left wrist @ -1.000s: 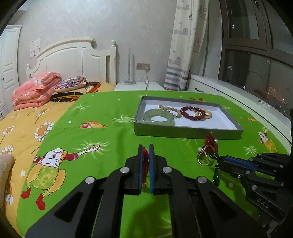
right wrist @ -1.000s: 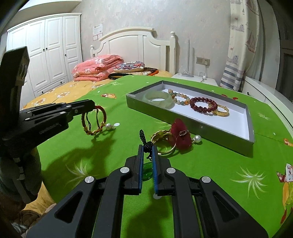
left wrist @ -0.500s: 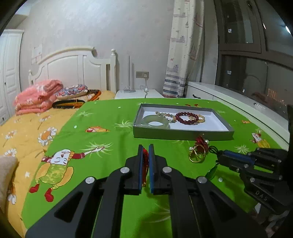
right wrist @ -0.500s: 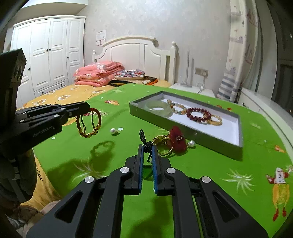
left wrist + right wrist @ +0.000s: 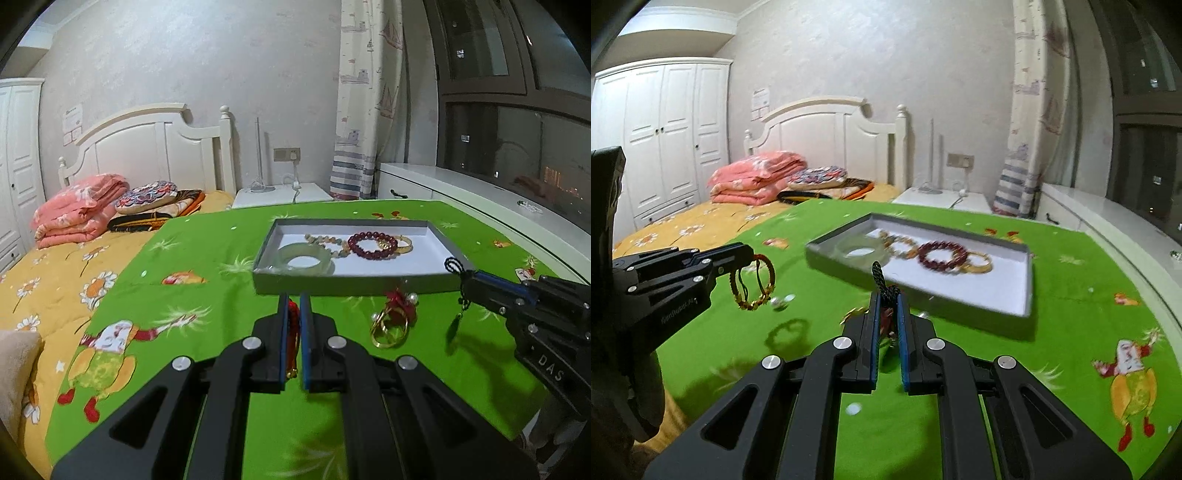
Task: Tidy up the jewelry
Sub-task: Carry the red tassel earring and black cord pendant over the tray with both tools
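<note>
Left tool (image 5: 294,332): clamped on a red-and-gold cord bracelet (image 5: 753,282), which hangs clear above the green bedspread (image 5: 207,266), toward the bed's left side.
Tray (image 5: 351,284): grey, white-lined, resting mid-bed toward the headboard end; inside, from left, a jade bangle (image 5: 303,255), a pale bead bracelet (image 5: 325,242), a dark red bead bracelet (image 5: 373,243) and a gold bangle (image 5: 402,243).
Loose piece: a gold ring with red tassel and pearls (image 5: 395,317) lies on the bedspread just beside the tray's near wall.
Right tool (image 5: 887,325): pinched on the black cord of a green pendant (image 5: 452,326), which dangles off the bed near the tray's right near corner.
Step in hand: both pieces appear lifted and in carry toward the tray; neither is yet over it.
Next move: likely to bring each tool over the bare white floor at the tray's right, lower, then part the fingers so cord and bracelet settle without snagging the beads.
Writing: "DAS" (image 5: 546,367) reads on the right tool's body; the lettering on the left tool's body is blurred and cannot be read for certain.
</note>
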Available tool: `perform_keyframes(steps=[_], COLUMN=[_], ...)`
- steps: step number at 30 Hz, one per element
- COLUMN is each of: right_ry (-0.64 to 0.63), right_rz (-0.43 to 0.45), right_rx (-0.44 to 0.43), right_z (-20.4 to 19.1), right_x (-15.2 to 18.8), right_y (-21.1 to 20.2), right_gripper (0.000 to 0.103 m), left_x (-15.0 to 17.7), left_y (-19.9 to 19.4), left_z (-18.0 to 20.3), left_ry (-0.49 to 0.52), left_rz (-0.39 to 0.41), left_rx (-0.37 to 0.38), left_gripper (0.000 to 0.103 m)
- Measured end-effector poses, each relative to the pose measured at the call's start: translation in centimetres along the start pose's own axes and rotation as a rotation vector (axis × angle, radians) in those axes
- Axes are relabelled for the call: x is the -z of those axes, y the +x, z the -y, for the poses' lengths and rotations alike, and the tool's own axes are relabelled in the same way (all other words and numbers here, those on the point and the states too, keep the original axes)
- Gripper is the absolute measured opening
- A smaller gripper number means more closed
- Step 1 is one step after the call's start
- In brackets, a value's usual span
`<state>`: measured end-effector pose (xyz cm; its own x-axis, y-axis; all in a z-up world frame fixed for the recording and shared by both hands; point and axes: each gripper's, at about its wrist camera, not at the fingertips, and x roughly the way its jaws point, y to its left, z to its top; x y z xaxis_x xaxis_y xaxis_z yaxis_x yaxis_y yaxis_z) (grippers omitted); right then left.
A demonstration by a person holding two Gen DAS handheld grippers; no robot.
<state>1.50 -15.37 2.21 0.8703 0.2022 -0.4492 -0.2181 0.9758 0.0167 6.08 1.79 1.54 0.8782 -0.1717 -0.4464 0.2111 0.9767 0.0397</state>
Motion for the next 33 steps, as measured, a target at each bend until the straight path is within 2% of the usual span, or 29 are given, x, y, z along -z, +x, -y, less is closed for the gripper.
perform_keyframes(steps=[14,27,33], right_ry=[0.012,0.042,0.057], right_rz=[0.028,-0.07,-0.131], right_rx=[0.11,0.168,0.199], right_z=[4.1,7.6,8.6], right_x=[-3.4,-6.5,-7.2], right_y=[3.3,10.3,13.8], right_gripper=[0.009,0.009,0.009], left_x=[-5.1,-11.1,-12.5], left_y=[5.6,13.9,18.0], left_z=[2.8,4.2,4.9], left_ry=[0.045,0.042,0.04], left_rz=[-0.008,-0.077,-0.133], left_rx=[0.012,0.0,-0.033], left_gripper=[0.006,0.006,0.006])
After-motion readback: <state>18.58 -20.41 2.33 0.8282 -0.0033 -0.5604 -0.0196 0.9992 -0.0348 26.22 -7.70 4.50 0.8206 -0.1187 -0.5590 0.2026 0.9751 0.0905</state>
